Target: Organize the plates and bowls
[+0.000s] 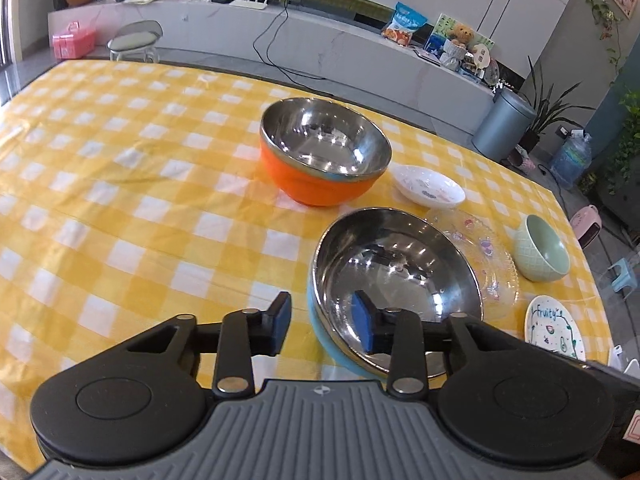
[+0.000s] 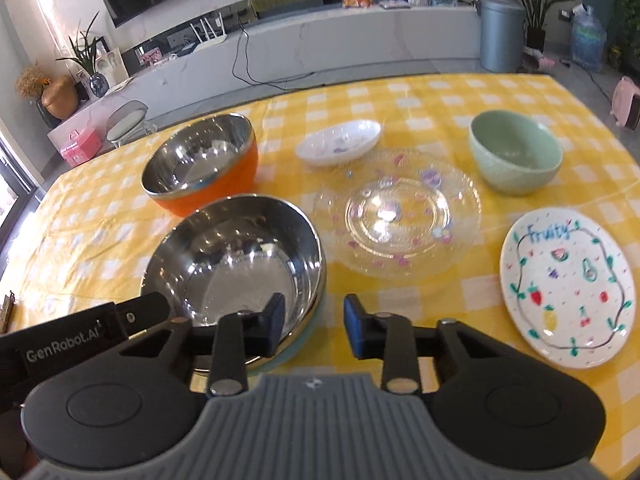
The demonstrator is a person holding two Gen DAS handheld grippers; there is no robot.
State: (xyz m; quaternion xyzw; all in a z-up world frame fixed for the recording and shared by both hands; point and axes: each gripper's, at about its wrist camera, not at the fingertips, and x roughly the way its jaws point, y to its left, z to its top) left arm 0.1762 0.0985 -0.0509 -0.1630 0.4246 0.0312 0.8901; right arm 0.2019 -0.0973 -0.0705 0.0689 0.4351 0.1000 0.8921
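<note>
A steel bowl with a light blue outside (image 1: 396, 276) (image 2: 236, 256) stands near the table's front. My left gripper (image 1: 322, 326) is open, its jaws either side of the bowl's left rim. My right gripper (image 2: 314, 322) is open, its jaws either side of the bowl's right rim. Behind stands an orange steel-lined bowl (image 1: 324, 152) (image 2: 200, 164). To the right lie a clear glass plate (image 2: 400, 212) (image 1: 488, 256), a small white dish (image 2: 340, 142) (image 1: 428, 186), a green bowl (image 2: 516, 152) (image 1: 542, 250) and a white "Fruity" plate (image 2: 568, 280) (image 1: 554, 328).
The table has a yellow checked cloth (image 1: 120, 184) (image 2: 460, 96). Its left half holds no dishes. Beyond the far edge are a stool (image 1: 134, 42), a white cabinet and a grey bin (image 1: 502, 124).
</note>
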